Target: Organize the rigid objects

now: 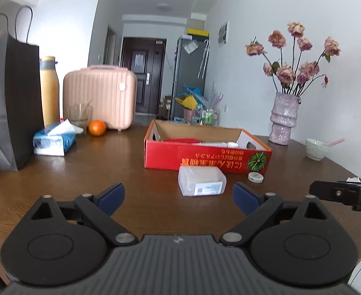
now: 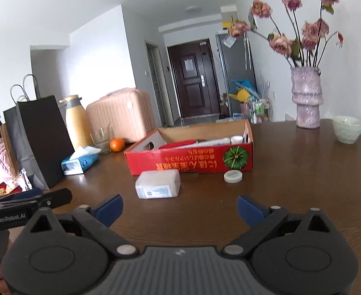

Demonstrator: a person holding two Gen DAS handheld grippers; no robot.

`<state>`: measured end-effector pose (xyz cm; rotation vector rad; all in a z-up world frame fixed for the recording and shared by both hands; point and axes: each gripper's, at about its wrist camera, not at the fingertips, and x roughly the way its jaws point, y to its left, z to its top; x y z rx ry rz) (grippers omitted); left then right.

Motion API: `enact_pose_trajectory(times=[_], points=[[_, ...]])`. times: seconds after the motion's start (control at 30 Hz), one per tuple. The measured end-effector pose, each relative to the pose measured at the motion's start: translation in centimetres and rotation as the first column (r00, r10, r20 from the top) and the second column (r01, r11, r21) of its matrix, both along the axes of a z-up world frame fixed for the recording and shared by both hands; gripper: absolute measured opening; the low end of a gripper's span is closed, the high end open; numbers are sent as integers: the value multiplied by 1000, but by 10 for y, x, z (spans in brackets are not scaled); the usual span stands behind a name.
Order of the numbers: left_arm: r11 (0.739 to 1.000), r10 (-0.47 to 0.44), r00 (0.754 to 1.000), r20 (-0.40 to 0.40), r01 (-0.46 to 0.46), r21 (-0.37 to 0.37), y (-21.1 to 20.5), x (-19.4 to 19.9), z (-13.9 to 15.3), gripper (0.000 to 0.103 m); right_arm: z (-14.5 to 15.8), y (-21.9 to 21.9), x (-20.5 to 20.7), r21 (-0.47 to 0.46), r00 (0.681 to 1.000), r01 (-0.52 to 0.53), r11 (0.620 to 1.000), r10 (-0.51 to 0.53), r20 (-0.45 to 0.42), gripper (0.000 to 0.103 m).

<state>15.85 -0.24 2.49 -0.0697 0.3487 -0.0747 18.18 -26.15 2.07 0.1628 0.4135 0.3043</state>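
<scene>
Setting: a dark brown wooden counter (image 1: 106, 169) in a lived-in room, seen from two cameras looking forward along two handheld tongs.
Left tongs (image 1: 178, 198): spread wide, nothing between the blue pads, hovering just above the counter and aimed at the plastic box.
Right tongs (image 2: 179, 209): also spread wide and empty, beside the left tongs, facing the same way.
Plastic box (image 1: 201, 180): a small translucent white lidded box with a printed label on its near face. It lies flat on the counter, just in front of the red carton and touching nothing I can make out.
Round tin (image 1: 255, 177): a small flat white disc, to the right of the plastic box, close to the carton's front wall.
Red carton (image 1: 205, 158): an open cardboard tray with a pumpkin picture on the front. It already holds a red item and a long white item.
How the box should handle: probably light, stiff, with smooth, somewhat slippery walls; contents cannot be made out.
Where to hold: likely across its two short ends, pads flat on the side walls, low enough not to pop the lid.
How the tin should handle: hard and shallow, likely best pinched across its rim.
Other things: black paper bag (image 1: 10, 103), tissue pack (image 1: 53, 141), orange (image 1: 97, 127), vase of dried roses (image 1: 284, 118).
</scene>
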Motion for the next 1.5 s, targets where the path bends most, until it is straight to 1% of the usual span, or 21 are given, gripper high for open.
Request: enact_pose_trajectory(times=[0.1, 0.13, 0.17, 0.23, 0.27, 0.33, 0.43, 0.5, 0.53, 0.57, 0.7, 0.73, 0.8, 0.87, 0.93, 1.0, 1.07, 1.13, 1.23, 1.37, 1.5], points=[[1000, -17, 998, -54, 16, -20, 2, 18, -6, 80, -4, 5, 15, 2, 999, -49, 999, 49, -18, 82], [1000, -20, 997, -70, 19, -24, 3, 25, -8, 76, -5, 7, 21, 4, 998, -56, 998, 56, -30, 77], [999, -22, 996, -87, 20, -26, 2, 33, -10, 74, -6, 9, 29, 5, 997, -60, 998, 60, -45, 73], [999, -27, 994, -106, 24, -24, 1, 47, -12, 65, -9, 13, 45, 10, 995, -68, 998, 69, -72, 66], [999, -36, 993, -110, 33, -27, 0, 52, -12, 63, -10, 16, 54, 15, 994, -73, 997, 74, -86, 64], [998, -61, 989, -133, 55, -42, -1, 68, -13, 54, -12, 21, 69, 29, 991, -90, 996, 93, -99, 63], [994, -92, 981, -169, 79, -79, 0, 97, -15, 46, -16, 29, 99, 54, 983, -127, 990, 133, -125, 59], [990, -107, 976, -191, 86, -112, 1, 119, -16, 45, -19, 35, 122, 63, 979, -137, 989, 145, -146, 53], [987, -116, 972, -202, 90, -132, 2, 132, -17, 42, -21, 37, 133, 70, 977, -137, 988, 147, -153, 45], [986, -116, 968, -222, 85, -146, 2, 145, -18, 36, -24, 39, 145, 77, 976, -136, 988, 147, -163, 39], [967, -158, 939, -306, 85, -239, 6, 191, -30, 17, -38, 46, 186, 129, 961, -127, 983, 155, -230, 28], [961, -165, 938, -306, 83, -263, 7, 197, -32, 17, -42, 47, 193, 143, 956, -131, 981, 163, -246, 24], [959, -164, 939, -303, 79, -272, 7, 203, -34, 17, -48, 47, 199, 173, 954, -131, 976, 172, -245, 26], [955, -166, 937, -307, 75, -287, 8, 206, -40, 19, -51, 47, 201, 191, 956, -129, 973, 173, -236, 26], [942, -183, 934, -308, 77, -328, 12, 208, -44, 25, -54, 45, 202, 217, 957, -123, 968, 173, -231, 26], [930, -188, 934, -305, 70, -361, 16, 210, -47, 25, -57, 43, 204, 243, 956, -119, 963, 177, -234, 26], [920, -185, 932, -312, 53, -389, 19, 210, -48, 23, -57, 41, 204, 254, 954, -119, 960, 181, -238, 25], [927, -166, 934, -317, 38, -373, 15, 205, -44, 20, -52, 42, 198, 226, 957, -122, 966, 175, -232, 21], [949, -141, 948, -285, 47, -313, 4, 184, -32, 19, -43, 41, 176, 205, 965, -135, 970, 175, -194, 21], [946, -144, 959, -245, 61, -319, -1, 151, -16, 19, -27, 35, 142, 197, 974, -145, 970, 175, -143, 21], [953, -162, 967, -195, 102, -287, -15, 114, 4, 19, -8, 24, 103, 186, 982, -148, 971, 166, -90, 21]])
